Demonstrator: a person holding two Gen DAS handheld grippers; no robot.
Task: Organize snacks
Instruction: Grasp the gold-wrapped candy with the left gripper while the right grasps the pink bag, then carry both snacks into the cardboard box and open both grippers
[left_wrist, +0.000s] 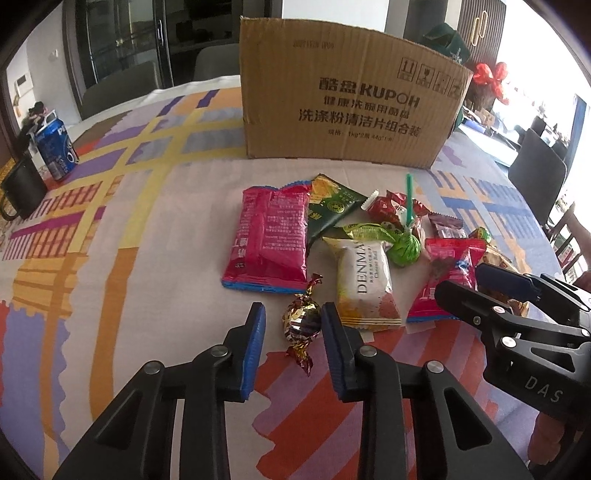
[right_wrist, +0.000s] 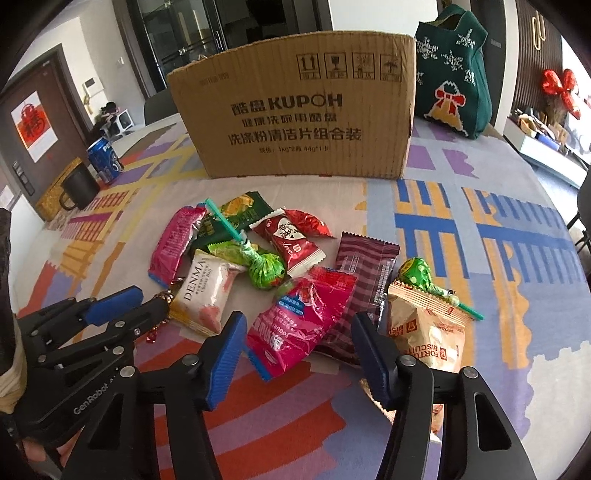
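Note:
A heap of snacks lies on the patterned tablecloth in front of a cardboard box (left_wrist: 351, 107). My left gripper (left_wrist: 293, 308) points down at a gold foil-wrapped candy (left_wrist: 301, 323). The candy sits between the blue pads; the right pad is at its edge and a gap shows on the left. My right gripper (right_wrist: 299, 316) straddles a pink packet (right_wrist: 303, 321) with its jaws apart, a maroon striped packet (right_wrist: 364, 269) just behind. A white DENMA packet (left_wrist: 365, 284), a large pink packet (left_wrist: 269, 240) and a green lollipop (left_wrist: 404, 247) lie nearby.
A brown biscuit bag (right_wrist: 428, 332) and a second green lollipop (right_wrist: 415, 275) sit right of my right gripper. At the table's far left stand a black mug (left_wrist: 22, 188) and a blue can (left_wrist: 55, 151). A green knitted bag (right_wrist: 454, 74) stands behind the box.

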